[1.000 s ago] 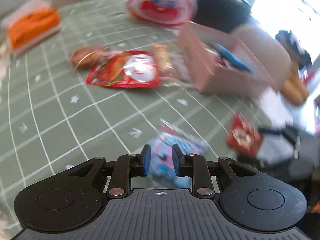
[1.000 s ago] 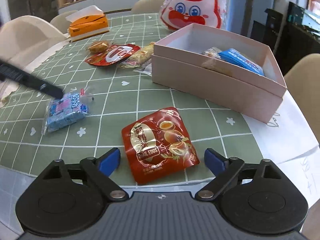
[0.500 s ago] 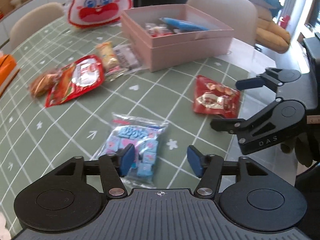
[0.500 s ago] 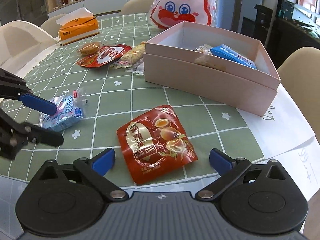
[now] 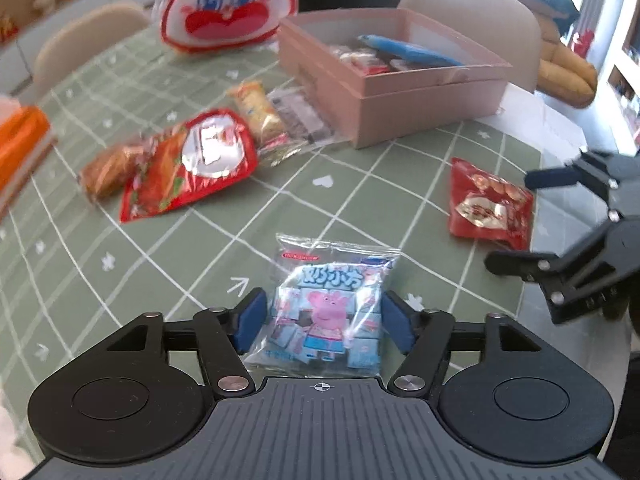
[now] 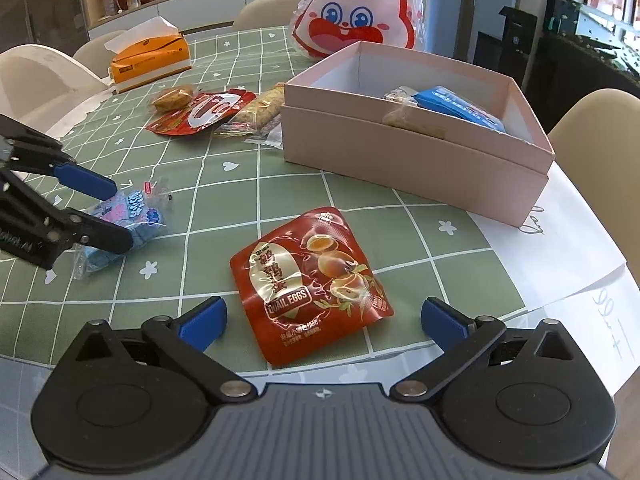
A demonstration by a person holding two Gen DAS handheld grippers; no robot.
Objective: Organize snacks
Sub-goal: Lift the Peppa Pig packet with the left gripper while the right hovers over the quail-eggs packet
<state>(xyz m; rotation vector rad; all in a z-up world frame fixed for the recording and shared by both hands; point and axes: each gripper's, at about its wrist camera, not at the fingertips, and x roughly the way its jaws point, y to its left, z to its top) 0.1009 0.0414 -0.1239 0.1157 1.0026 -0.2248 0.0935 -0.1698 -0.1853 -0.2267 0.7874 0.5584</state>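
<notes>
A clear bag of blue candy cubes (image 5: 332, 300) lies flat on the green checked tablecloth (image 5: 280, 208). My left gripper (image 5: 323, 322) hangs low over it, jaws opening, one blue pad on each side of the bag and neither pressing it. From the right wrist view the left gripper (image 6: 120, 214) straddles the same bag (image 6: 144, 208). My right gripper (image 6: 324, 316) stands open just before a red quail-egg pouch (image 6: 308, 280), nothing held. A pink box (image 6: 400, 156) further back holds a blue packet (image 6: 456, 108) and other snacks.
A red pouch (image 5: 192, 160), a bun (image 5: 108, 170) and wrapped bars (image 5: 260, 112) lie left of the box. A rabbit-faced bag (image 6: 356, 16) and an orange tissue box (image 6: 148, 60) stand at the back. White paper (image 6: 560, 260) lies at the right edge. Chairs ring the table.
The left gripper's jaws went from nearly shut to wide. It swung round and came down so the blue candy bag now lies between its fingers. The right gripper widened slightly and stayed put.
</notes>
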